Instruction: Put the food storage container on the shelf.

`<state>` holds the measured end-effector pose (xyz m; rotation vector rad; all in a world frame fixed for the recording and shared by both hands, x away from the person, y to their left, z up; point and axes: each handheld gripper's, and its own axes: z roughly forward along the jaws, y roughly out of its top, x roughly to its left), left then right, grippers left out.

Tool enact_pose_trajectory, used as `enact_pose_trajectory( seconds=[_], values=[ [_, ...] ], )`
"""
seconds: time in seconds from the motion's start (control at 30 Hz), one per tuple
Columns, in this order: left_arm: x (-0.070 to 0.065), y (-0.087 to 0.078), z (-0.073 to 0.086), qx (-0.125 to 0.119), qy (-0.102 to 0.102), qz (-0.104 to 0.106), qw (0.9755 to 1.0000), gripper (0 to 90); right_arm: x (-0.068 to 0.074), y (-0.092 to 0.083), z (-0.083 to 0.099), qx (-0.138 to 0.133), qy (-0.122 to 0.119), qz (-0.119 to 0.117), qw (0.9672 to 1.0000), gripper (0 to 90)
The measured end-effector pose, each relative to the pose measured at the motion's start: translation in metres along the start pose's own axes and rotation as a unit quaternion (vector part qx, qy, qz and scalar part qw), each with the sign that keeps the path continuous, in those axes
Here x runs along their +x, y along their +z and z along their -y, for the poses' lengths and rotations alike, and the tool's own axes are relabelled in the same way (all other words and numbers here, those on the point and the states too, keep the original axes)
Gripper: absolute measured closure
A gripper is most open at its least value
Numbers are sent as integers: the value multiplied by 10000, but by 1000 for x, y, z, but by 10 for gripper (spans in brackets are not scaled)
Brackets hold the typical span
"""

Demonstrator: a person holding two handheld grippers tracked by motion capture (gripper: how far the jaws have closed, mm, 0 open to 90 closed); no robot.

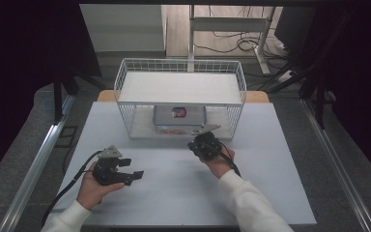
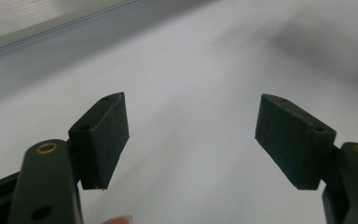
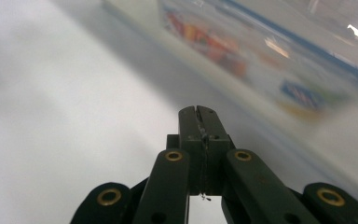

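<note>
Jaws of the right gripper [image 1: 204, 137] sit pressed together, empty, at the mouth of the wire rack [image 1: 125, 77] sheltering a printed box [image 1: 179, 116], while the left gripper [image 1: 136, 175] rests spread over the white table [image 1: 270, 145].

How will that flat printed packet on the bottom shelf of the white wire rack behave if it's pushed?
The flat printed packet lies low, so it should slide, not tip. Its glossy wrap looks slippery. It's probably light, though contents are unclear.

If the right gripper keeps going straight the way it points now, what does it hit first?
Most likely the flat printed package on the white wire rack's lower shelf; the shut right gripper aims just beside it, though blur hides depth.
</note>
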<state>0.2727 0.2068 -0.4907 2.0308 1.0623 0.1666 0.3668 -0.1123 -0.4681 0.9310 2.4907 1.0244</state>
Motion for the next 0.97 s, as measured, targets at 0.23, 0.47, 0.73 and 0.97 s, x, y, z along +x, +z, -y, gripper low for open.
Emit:
enact_pose_trajectory(
  seconds=[0.23, 0.47, 0.73, 0.97],
  values=[
    [-1, 1, 0, -4, 13, -68, 10000, 254, -7, -63, 49, -272, 130, -79, 9995, 892],
    [0, 1, 1, 3, 43, -123, 9999, 254, -30, -107, 93, -321, 502, 175, 9981, 892],
    [0, 2, 0, -2, 48, -119, 9999, 254, -35, -111, 103, -361, 519, 126, 9979, 780],
    [1, 1, 0, -6, 49, -133, 9999, 253, -34, -109, 103, -535, 556, 272, 9966, 298]
  ],
)
